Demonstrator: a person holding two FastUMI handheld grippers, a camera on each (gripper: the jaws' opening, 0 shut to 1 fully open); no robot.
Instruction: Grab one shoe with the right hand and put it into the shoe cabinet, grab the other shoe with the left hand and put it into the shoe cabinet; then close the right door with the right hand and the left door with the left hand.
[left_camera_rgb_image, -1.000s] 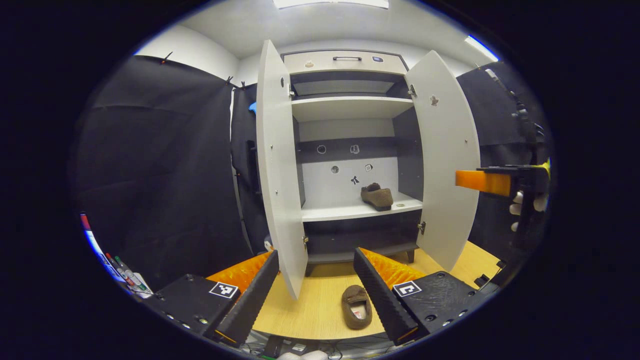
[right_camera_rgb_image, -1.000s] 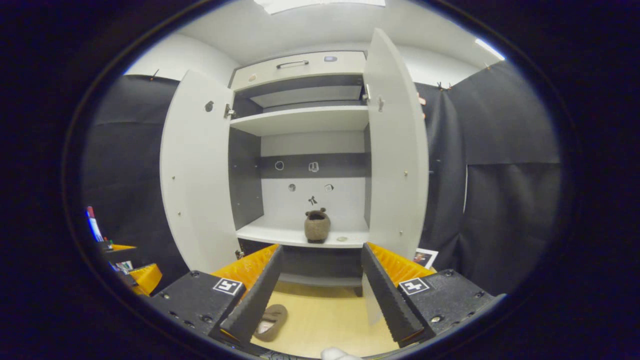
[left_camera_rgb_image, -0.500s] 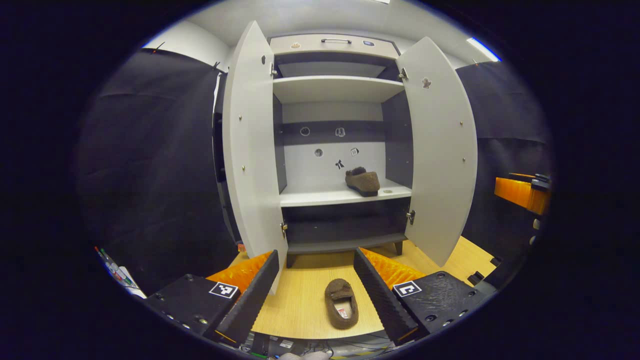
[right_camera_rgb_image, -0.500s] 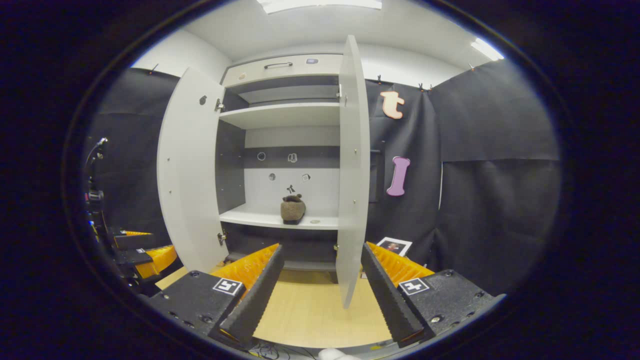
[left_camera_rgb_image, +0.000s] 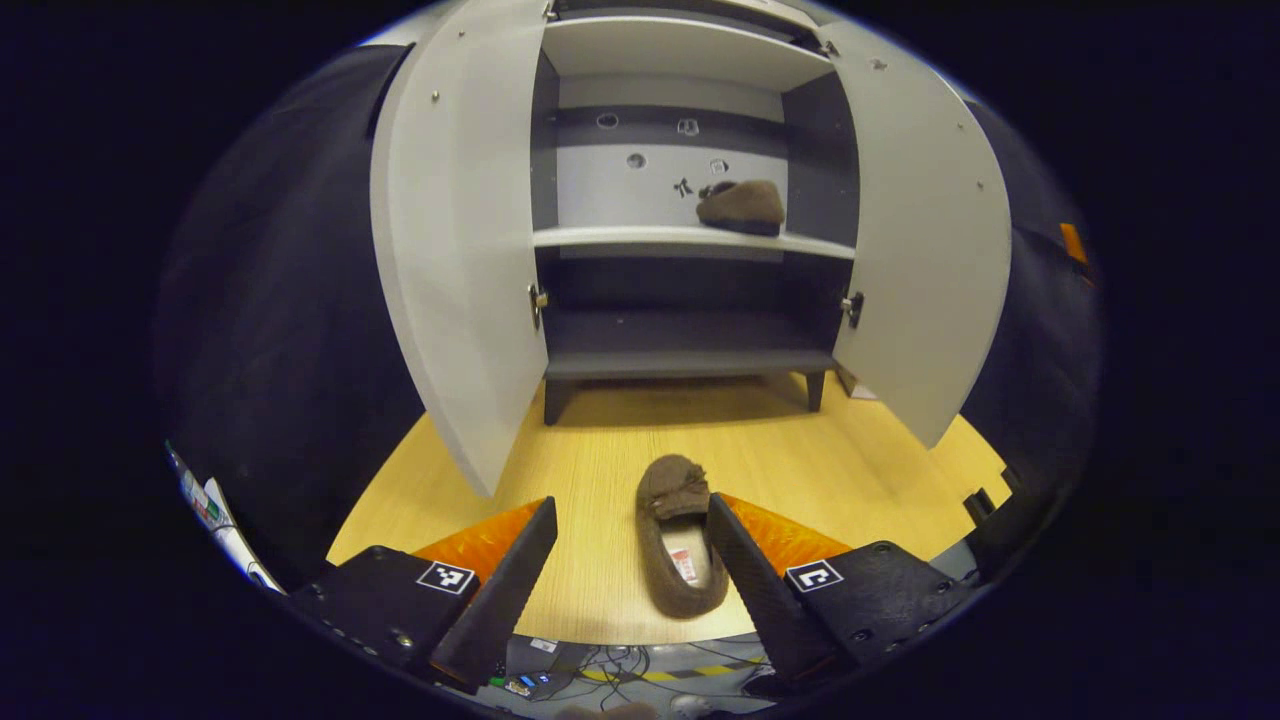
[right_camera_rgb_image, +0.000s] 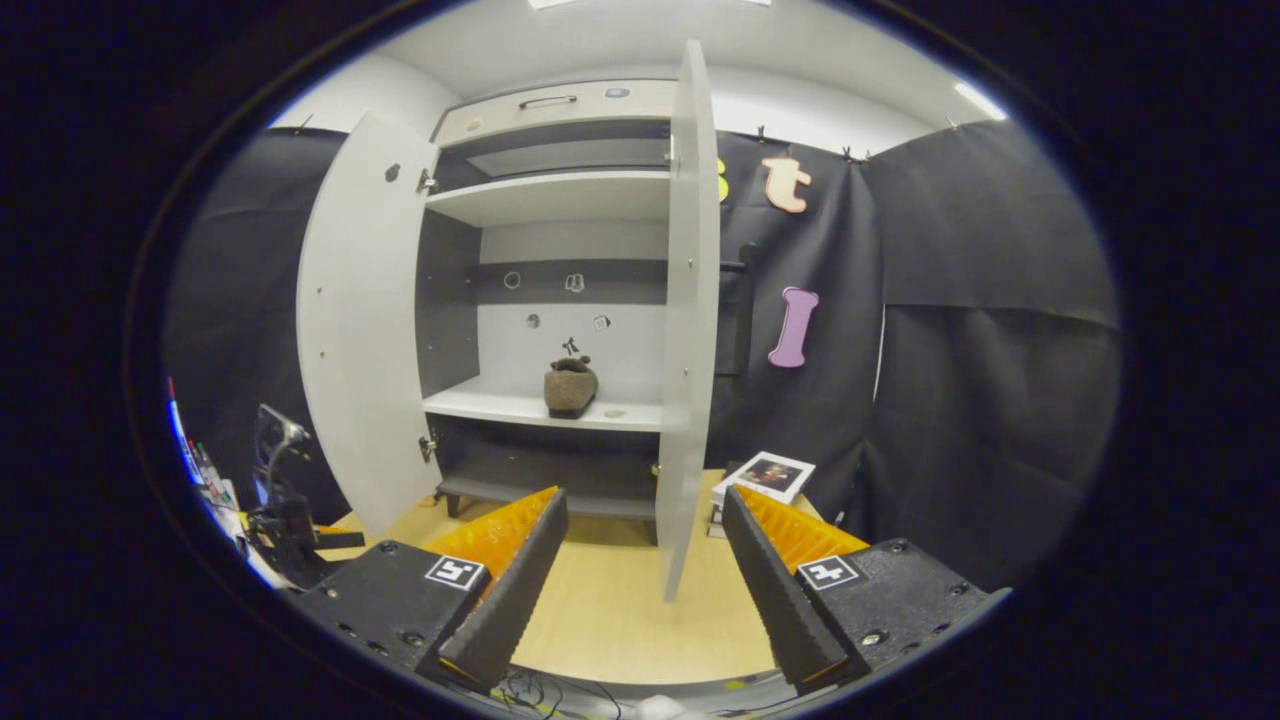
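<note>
1. In the left gripper view we see the fuzzy brown slipper on the floor (left_camera_rgb_image: 683, 540) lying toe-forward on pale wood-grain boards, between the fingers of our left gripper (left_camera_rgb_image: 630, 570). That gripper's jaws stand wide apart, the right finger (left_camera_rgb_image: 750, 580) just beside the slipper's edge; whether it touches, we cannot tell.
2. The tall white flat-panelled shoe cabinet (left_camera_rgb_image: 690, 240) stands at 12 o'clock with both doors swung out. The second brown slipper (left_camera_rgb_image: 741, 205) sits on its white middle shelf, toward the right.
3. The left door (left_camera_rgb_image: 455, 240) hangs at 10 o'clock and the right door (left_camera_rgb_image: 925, 240) at 2 o'clock, with bare floor between them.
4. In the right gripper view our right gripper (right_camera_rgb_image: 645, 585) is spread wide and holds nothing. The right door's thin edge (right_camera_rgb_image: 688, 320) faces us at 12 o'clock.
5. A small framed picture (right_camera_rgb_image: 765, 475) lies low at 1 o'clock, near that door's foot.
</note>
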